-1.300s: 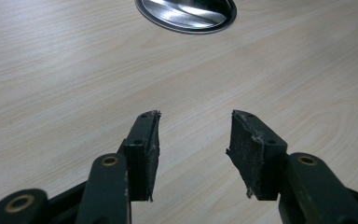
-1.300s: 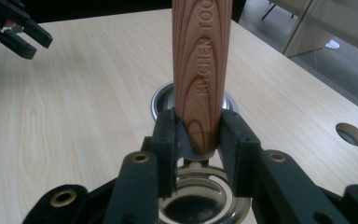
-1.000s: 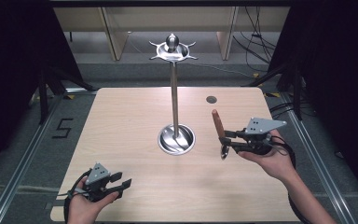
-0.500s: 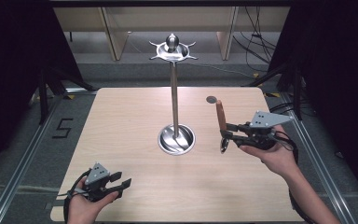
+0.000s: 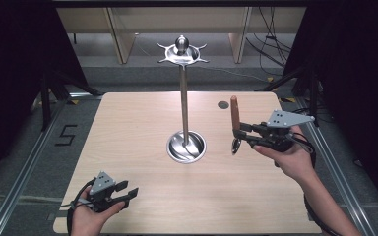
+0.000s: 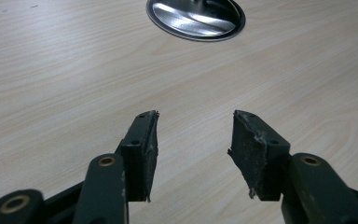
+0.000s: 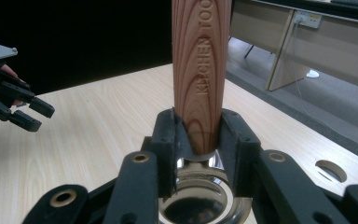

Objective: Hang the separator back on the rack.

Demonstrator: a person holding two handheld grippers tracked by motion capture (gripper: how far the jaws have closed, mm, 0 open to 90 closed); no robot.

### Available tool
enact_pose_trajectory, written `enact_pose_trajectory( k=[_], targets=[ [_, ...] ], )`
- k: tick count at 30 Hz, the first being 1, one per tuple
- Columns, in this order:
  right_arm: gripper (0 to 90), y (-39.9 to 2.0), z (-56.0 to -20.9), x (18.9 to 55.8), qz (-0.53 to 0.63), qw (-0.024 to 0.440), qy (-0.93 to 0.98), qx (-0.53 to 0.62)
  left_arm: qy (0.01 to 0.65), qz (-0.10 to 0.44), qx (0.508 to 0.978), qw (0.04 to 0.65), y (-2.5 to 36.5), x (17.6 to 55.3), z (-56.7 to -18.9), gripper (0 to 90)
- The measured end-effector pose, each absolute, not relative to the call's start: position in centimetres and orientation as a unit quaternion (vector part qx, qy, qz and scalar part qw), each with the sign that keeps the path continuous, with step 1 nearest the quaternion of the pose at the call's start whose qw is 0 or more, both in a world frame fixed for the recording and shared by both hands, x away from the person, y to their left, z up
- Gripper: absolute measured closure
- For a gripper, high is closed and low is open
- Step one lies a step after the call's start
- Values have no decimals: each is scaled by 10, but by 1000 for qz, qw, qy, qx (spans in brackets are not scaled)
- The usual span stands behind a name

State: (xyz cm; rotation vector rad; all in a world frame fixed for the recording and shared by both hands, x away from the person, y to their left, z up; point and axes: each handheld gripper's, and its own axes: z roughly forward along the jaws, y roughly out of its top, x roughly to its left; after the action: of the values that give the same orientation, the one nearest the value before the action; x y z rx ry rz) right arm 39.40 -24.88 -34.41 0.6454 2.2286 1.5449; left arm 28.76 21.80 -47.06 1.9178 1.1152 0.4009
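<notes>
Wooden-handled utensil [image 5: 235,118] upright in right gripper [image 5: 239,133] fingers.

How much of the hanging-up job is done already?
Done: the right hand-held gripper has picked up the wooden-handled utensil and holds it upright above the table. Left: probably hanging it on the rack, whose hooks look bare. The left hand-held gripper waits open.

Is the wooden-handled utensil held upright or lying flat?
Upright: the right gripper clamps the wooden-handled utensil, handle pointing up, metal end hanging below.

Wooden-handled utensil [image 7: 201,70] upright between right gripper's [image 7: 198,140] clamped jaws
</notes>
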Motion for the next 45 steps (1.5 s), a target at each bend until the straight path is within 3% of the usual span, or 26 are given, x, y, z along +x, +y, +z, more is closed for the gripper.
enact_pose_trajectory(
  k=[45],
  targets=[
    [698, -234, -311, 415, 544, 182, 788, 224, 449, 161, 765, 433, 218, 287, -470, 495]
  ],
)
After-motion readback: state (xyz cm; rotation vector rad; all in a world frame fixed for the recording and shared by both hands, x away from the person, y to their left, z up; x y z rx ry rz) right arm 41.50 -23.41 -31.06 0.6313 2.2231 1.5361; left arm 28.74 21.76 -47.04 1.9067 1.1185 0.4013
